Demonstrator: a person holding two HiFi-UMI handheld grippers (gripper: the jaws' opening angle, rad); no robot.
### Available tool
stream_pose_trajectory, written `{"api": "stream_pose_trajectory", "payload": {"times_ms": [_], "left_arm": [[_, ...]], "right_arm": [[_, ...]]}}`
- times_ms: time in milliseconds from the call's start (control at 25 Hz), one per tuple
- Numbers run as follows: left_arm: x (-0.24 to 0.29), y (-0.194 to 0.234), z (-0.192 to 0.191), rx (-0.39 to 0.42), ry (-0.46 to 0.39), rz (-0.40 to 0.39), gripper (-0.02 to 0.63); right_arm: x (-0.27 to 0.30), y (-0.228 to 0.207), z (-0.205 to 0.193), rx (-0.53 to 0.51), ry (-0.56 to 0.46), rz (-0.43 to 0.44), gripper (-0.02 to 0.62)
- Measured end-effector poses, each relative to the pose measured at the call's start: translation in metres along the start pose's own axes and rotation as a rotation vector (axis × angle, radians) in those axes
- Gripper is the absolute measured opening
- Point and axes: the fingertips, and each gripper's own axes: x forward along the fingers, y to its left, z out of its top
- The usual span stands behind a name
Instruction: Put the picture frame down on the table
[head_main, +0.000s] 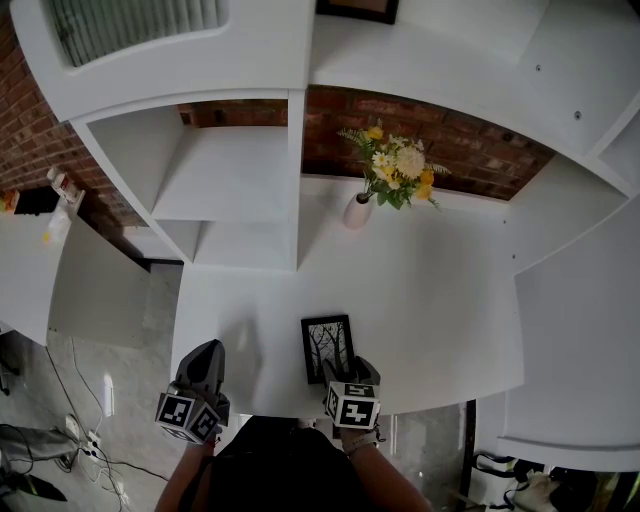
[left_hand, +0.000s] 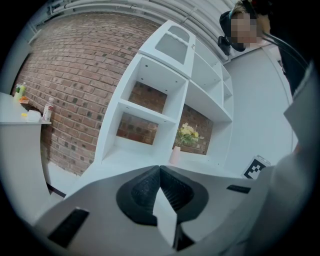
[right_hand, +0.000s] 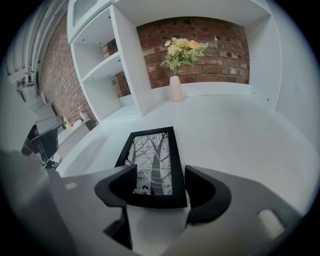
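Closest to the right gripper view's lens, the right gripper (right_hand: 160, 172) has its two dark grey fingers (right_hand: 117, 187) spread wide and released. Between them lies the near end of the black rectangular picture frame (right_hand: 152, 155), which holds a print of bare grey trees. The frame rests flat on the white table (right_hand: 235, 135). Its long sides run straight away from the fingertips, and its near short edge sits back between the pads. The pads do not press on it (a sliver of white shows beside the right-hand pad).

Far beyond the fingertips, against the red brick wall (right_hand: 220, 50), stands a slim pale pink vase of yellow and white flowers (right_hand: 175, 89), upright. To the left of the fingers rises a white open shelf unit (right_hand: 125, 60).

From the head view, the right gripper (head_main: 348, 368) sits at the near edge of the table (head_main: 430, 290), with the frame (head_main: 327, 345) just ahead of it. The left gripper (head_main: 207, 352) is well to the left of the frame and does not touch it.

In the left gripper view, that gripper's ribbed black fingers (left_hand: 145, 192) are clenched together, tips meeting, with nothing between them. They point toward the shelf unit (left_hand: 150, 110).
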Motion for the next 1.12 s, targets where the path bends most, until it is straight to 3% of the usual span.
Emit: {"api": "stream_pose_trajectory", "payload": {"times_ms": [480,720,800,1120], "left_arm": [[0.005,-0.004,-0.003,-0.005,0.012,-0.018,-0.009],[0.008,-0.011,-0.006,0.000,0.019,-0.040,-0.009],[0.009,-0.011,-0.006,0.001,0.019,-0.044,-0.009],[0.018,-0.021,-0.003,0.014,0.019,-0.082,-0.009]], "right_arm": [[-0.001,0.001,0.001,0.005,-0.047,0.005,0.307],[-0.012,-0.007,0.016,-0.010,-0.174,0.014,0.298],[-0.018,-0.010,0.021,-0.018,-0.208,0.009,0.265],[-0.044,-0.027,0.035,-0.082,-0.305,-0.007,0.026]]}}
